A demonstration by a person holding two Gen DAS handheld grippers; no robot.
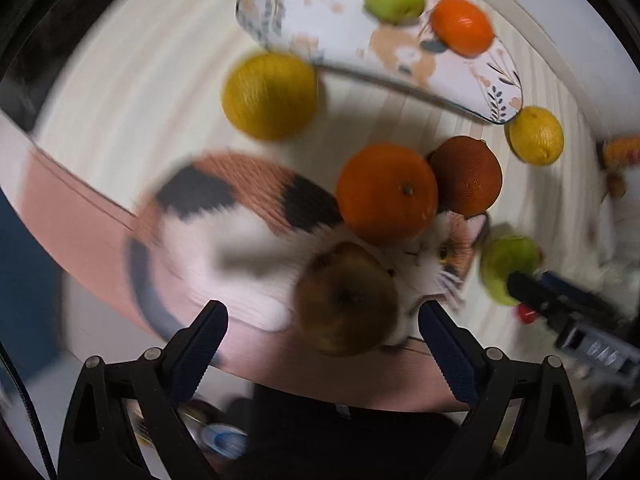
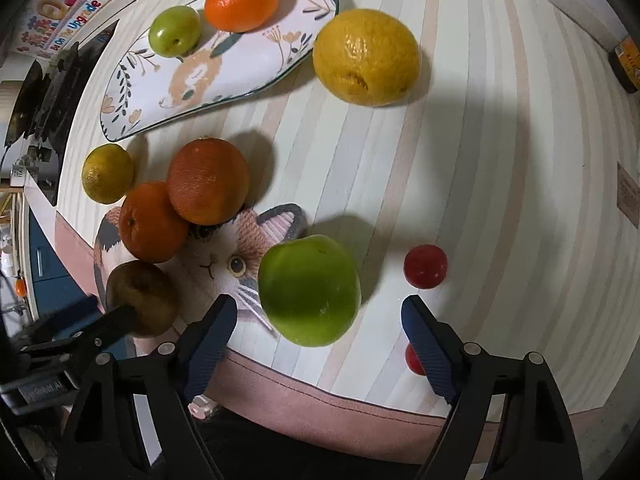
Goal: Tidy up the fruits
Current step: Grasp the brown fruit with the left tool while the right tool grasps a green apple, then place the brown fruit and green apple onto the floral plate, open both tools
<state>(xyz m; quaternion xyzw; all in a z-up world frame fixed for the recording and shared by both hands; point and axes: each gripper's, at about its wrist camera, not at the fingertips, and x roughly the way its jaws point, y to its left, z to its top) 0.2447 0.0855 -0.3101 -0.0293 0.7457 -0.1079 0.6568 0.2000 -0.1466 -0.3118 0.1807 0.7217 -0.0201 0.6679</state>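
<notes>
A: Report the state of both tongs.

B: Left tongs: jaws spread wide, nothing between the ribbed dark-blue pads; a dull brown round fruit sits just ahead of the gap. Right tongs: jaws also spread wide, a glossy large green apple ahead of them, not gripped.

A: Surface and materials?

B: The bench carries a cloth with pale stripes and a pink border. A printed mat shaped like a calico cat's face lies on it, with knit-like texture in its pattern. An oblong ceramic plate with leaf and lion motifs and a dark rim lies further away.

A: Fruit positions?

B: On the plate: a smooth small green apple and a shiny tangerine, close together. Beside the plate's end, a large yellow citrus with pitted rind. On the mat's upper edge, a dimpled orange touches a smaller mandarin; a greenish-yellow citrus sits near them on the cloth. A small red round fruit lies to the right of the large green apple; a second red one is partly hidden behind the right pad.

A: Legible writing?

B: A colourful sticker at upper left reads "Be On The Upgrade". The left view is motion-blurred.
</notes>
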